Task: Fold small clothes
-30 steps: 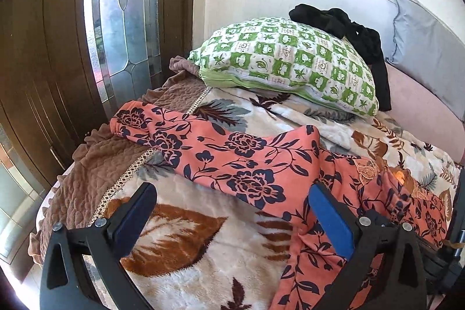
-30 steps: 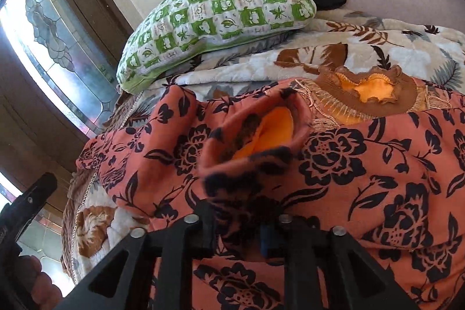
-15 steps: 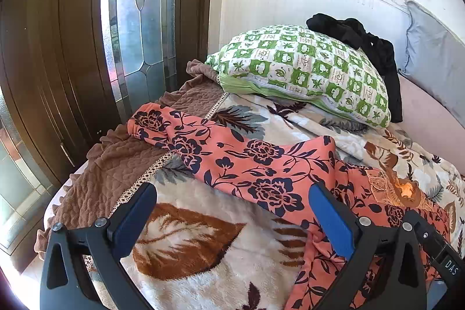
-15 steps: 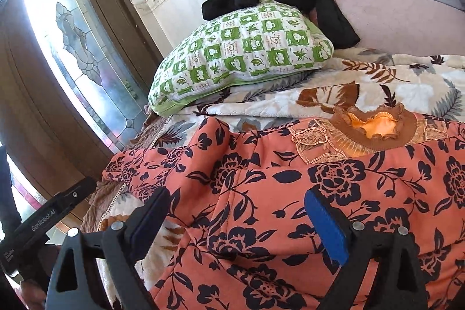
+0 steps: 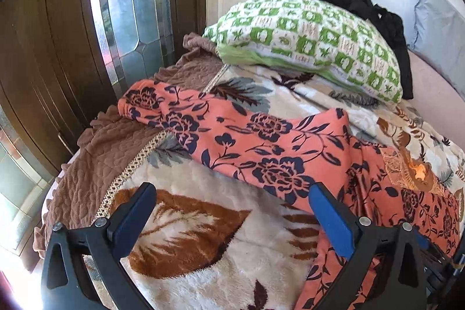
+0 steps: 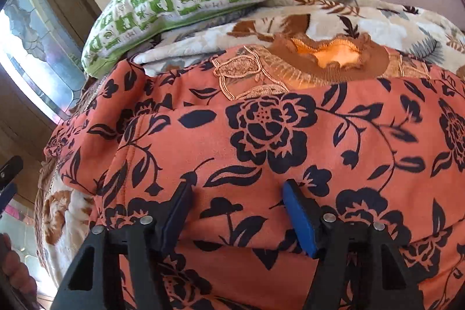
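Now both unclenched: left claw (image 5: 231, 209) over blanket (image 5: 203, 237), right claw (image 6: 237, 201) astride floral top (image 6: 290, 135).

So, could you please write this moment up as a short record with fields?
garment: orange floral top, spread on the leaf-print blanket
sleeve: stretched out toward the glass door
left hand-held gripper: open, over the blanket, holding nothing
right hand-held gripper: open, fingers apart over the top's body
nearby: green checked pillow, black cloth behind it
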